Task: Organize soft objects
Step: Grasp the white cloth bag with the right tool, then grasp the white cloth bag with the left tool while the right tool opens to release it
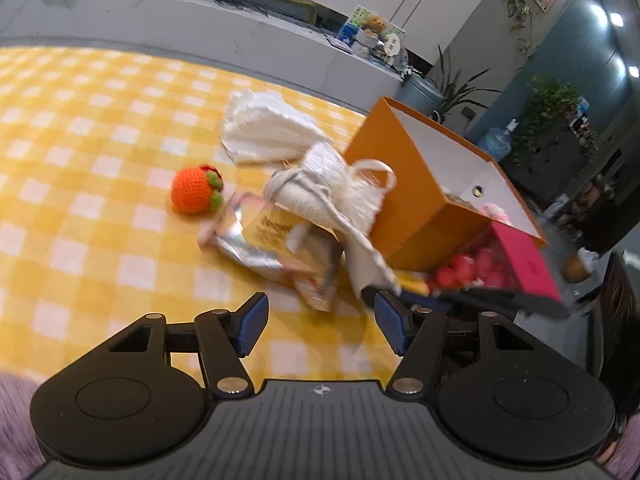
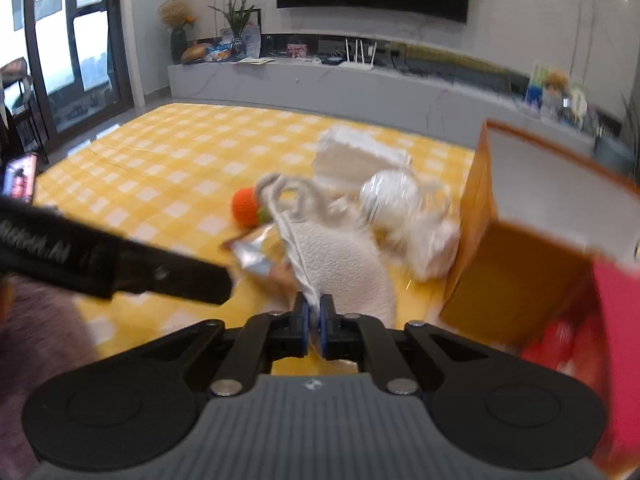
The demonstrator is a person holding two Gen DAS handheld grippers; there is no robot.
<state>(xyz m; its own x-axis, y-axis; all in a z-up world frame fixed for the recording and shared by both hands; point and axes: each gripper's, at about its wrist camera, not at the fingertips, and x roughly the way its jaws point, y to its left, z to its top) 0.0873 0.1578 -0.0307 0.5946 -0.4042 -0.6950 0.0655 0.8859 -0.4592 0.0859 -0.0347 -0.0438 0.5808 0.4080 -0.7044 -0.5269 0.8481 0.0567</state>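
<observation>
Left wrist view: left hand-held gripper (image 1: 320, 322) wide open with nothing between its blue pads, hovering over a yellow checked cloth (image 1: 88, 128); ahead, an orange crocheted fruit (image 1: 194, 196), a silver snack packet (image 1: 264, 248), a folded white towel (image 1: 264, 128) and a cream drawstring pouch (image 1: 320, 188) leaning against an open orange box (image 1: 408, 192). Right wrist view: right hand-held gripper (image 2: 314, 312) clamped tight on the edge of a cream fleecy cloth (image 2: 340, 264), just left of the orange box (image 2: 508, 280), white towel (image 2: 360, 156) behind.

Open checked yellow mat (image 1: 80, 128) lies left of the crocheted orange toy (image 1: 196, 190); white cloths (image 1: 264, 128), foil packets (image 1: 276, 248) and an orange box (image 1: 420, 184) crowd its right edge.
</observation>
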